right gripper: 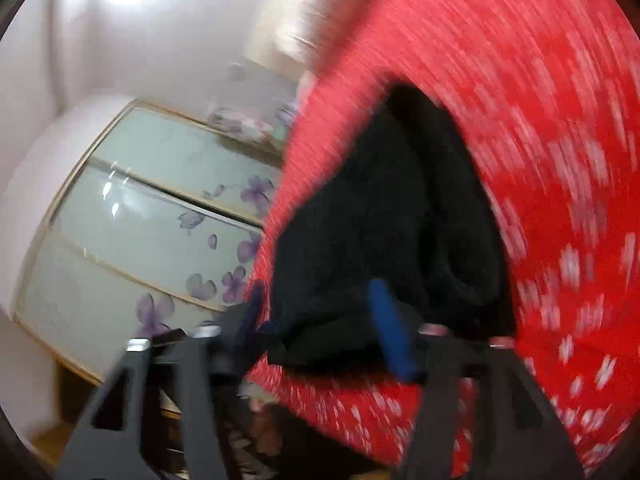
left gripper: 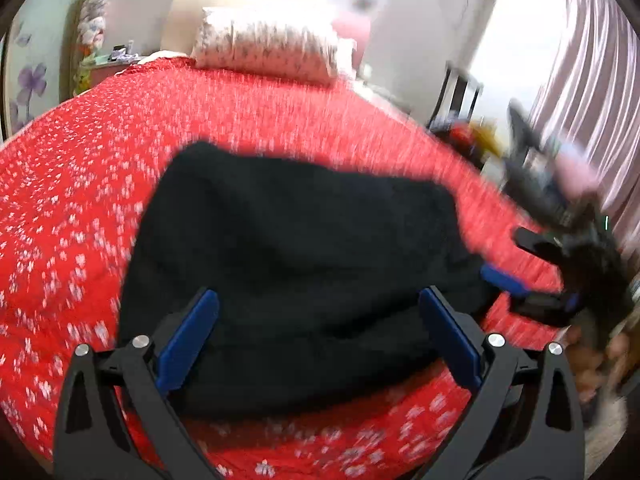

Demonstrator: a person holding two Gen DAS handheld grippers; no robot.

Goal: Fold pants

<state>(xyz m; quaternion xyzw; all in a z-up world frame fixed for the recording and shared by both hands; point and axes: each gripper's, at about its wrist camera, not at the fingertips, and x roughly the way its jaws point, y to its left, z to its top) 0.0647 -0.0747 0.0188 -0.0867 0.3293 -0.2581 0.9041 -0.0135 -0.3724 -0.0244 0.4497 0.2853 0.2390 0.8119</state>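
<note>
The black pants lie folded in a thick bundle on the red flowered bedspread. My left gripper is open and empty, its blue pads spread wide just above the near edge of the pants. My right gripper shows at the right edge of the bundle, blurred by motion, jaws apart. In the right wrist view the pants fill the middle and my right gripper is open, its blue pad at the pants' near edge; whether it touches the cloth is unclear.
A flowered pillow lies at the head of the bed. Pink curtains and cluttered furniture stand to the right. A wardrobe with purple flower panels stands beyond the bed's side.
</note>
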